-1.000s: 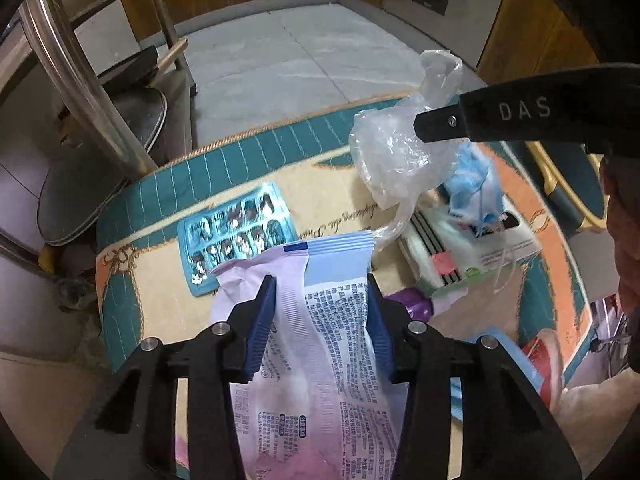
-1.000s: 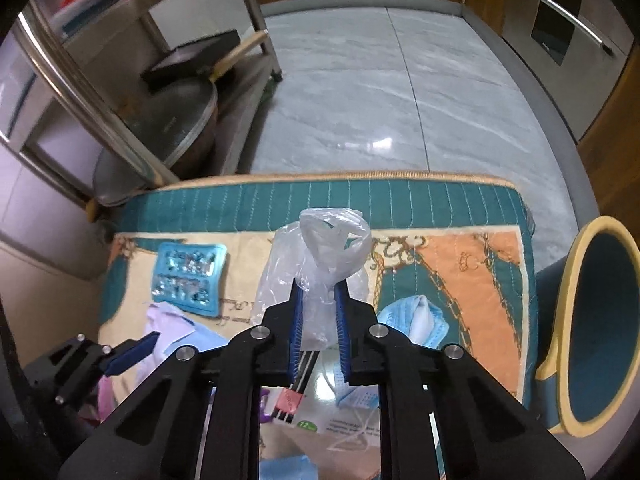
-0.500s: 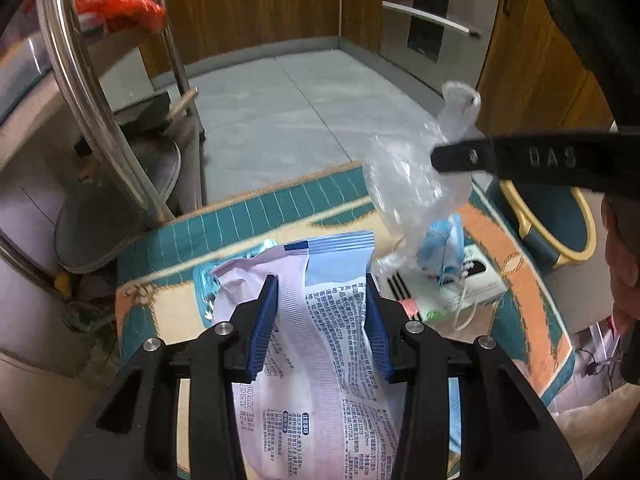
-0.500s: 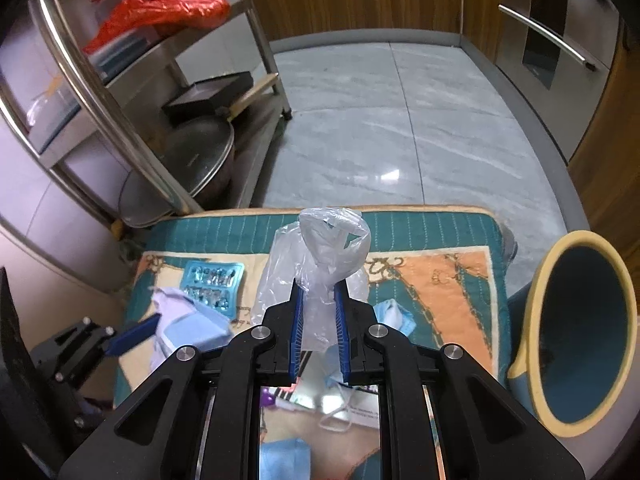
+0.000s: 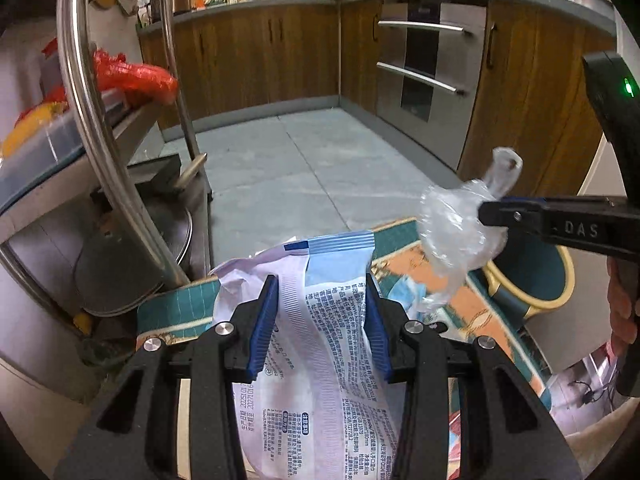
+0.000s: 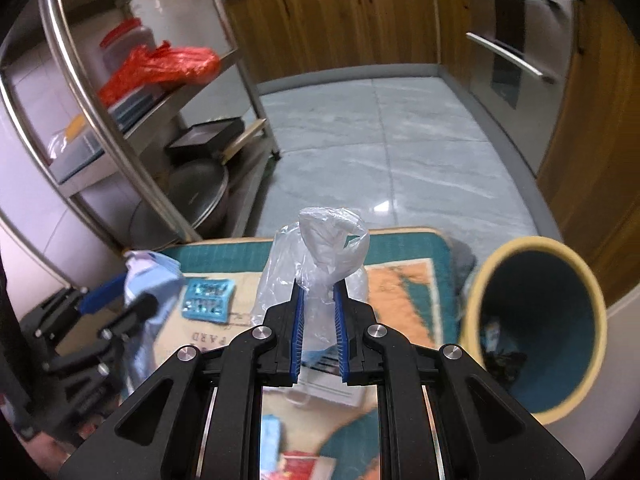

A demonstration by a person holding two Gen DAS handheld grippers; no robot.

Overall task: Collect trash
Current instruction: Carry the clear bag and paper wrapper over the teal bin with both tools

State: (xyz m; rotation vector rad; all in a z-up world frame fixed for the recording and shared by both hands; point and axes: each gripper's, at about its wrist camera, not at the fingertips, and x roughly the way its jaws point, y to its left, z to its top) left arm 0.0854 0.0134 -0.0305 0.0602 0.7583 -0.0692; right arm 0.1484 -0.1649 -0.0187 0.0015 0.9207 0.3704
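Home kitchen — oven, wooden cabinets

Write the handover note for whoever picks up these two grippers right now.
Left gripper: jaws closed on the printed wrapper, held clear above the table.
Right gripper: jaws closed on the clear plastic bag, also held above the table.
Bin: to the right of the table, open, some trash already at the bottom.
Left on the table: blue blister pack, white box, other litter.
Done: two pieces picked. Left: drop both in the bin, collect the rest.
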